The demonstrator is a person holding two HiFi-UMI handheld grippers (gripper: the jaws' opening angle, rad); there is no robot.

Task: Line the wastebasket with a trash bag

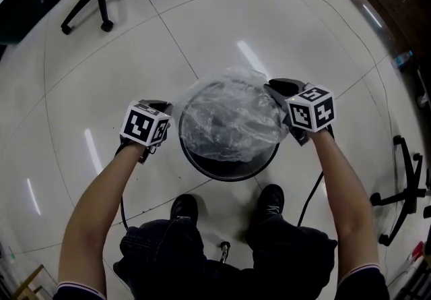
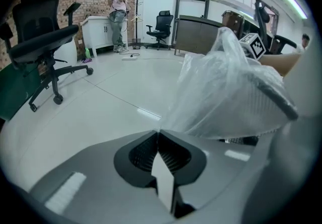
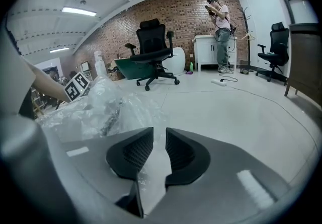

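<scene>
Down on the tiled floor (image 1: 135, 56), just ahead of the person's shoes, the round black wastebasket (image 1: 229, 169) stands with the clear trash bag (image 1: 229, 116) puffed over its mouth. At its left rim the left gripper (image 2: 158, 132) pinches the bag's edge with jaws pressed together. At the right rim the right gripper (image 3: 159, 142) stands narrowly parted, with film lying in the gap.
</scene>
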